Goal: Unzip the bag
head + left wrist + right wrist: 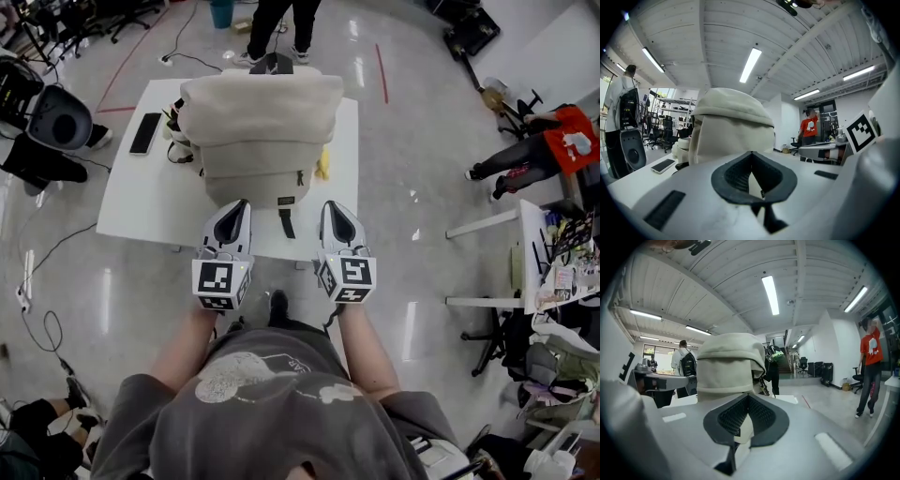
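A cream backpack (261, 131) stands upright on the white table (131, 202), its front pocket facing me. A small dark zipper pull (300, 177) hangs on the front, with a black strap (286, 222) below it. My left gripper (240, 204) and right gripper (330, 206) hover side by side at the table's near edge and point at the bag's lower front without touching it. Both are shut with nothing between the jaws. The bag (733, 126) fills the left gripper view beyond the left gripper (751, 153). The right gripper view shows the bag (729, 364) past the right gripper (748, 396).
A black phone (145, 132) lies at the table's left. Dark and white items (176, 141) sit beside the bag, and something yellow (323, 164) at its right. A person (277, 28) stands behind the table. Another in red (553, 141) is at the right. Cables run over the floor.
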`<state>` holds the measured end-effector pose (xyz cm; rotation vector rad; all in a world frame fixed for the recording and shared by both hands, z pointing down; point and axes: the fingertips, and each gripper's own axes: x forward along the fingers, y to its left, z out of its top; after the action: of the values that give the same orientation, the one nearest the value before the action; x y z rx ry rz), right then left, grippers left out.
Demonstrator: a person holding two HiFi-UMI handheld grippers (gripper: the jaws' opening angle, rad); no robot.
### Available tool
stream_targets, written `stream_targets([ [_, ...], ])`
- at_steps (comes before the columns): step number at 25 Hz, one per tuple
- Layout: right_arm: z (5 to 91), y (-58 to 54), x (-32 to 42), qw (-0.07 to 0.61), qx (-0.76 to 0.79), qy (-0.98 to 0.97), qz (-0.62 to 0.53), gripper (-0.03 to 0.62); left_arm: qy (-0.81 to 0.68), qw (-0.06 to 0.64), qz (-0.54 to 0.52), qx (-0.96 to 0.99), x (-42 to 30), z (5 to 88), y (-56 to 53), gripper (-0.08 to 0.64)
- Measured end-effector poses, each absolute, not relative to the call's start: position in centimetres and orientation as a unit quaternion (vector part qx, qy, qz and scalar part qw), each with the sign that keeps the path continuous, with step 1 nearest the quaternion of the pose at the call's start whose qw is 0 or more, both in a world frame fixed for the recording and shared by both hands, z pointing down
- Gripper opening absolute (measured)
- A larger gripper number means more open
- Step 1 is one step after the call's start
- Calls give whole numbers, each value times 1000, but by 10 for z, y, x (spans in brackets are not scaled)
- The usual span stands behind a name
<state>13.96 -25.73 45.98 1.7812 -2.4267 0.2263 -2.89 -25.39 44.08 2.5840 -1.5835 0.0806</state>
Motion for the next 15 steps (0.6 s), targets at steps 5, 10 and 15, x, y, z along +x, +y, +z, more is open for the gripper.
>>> stream_targets([
  [5, 467, -285, 161, 62, 575, -812, 81, 0, -534, 51, 38, 843, 1, 449, -272, 6],
  [10, 479, -307, 163, 68, 551, -827, 85, 0, -539, 58, 61, 838, 19, 466, -287, 8],
  [15, 486, -322, 165, 77, 529, -841, 88, 0, -528, 65, 81, 843, 39, 480, -298, 63],
])
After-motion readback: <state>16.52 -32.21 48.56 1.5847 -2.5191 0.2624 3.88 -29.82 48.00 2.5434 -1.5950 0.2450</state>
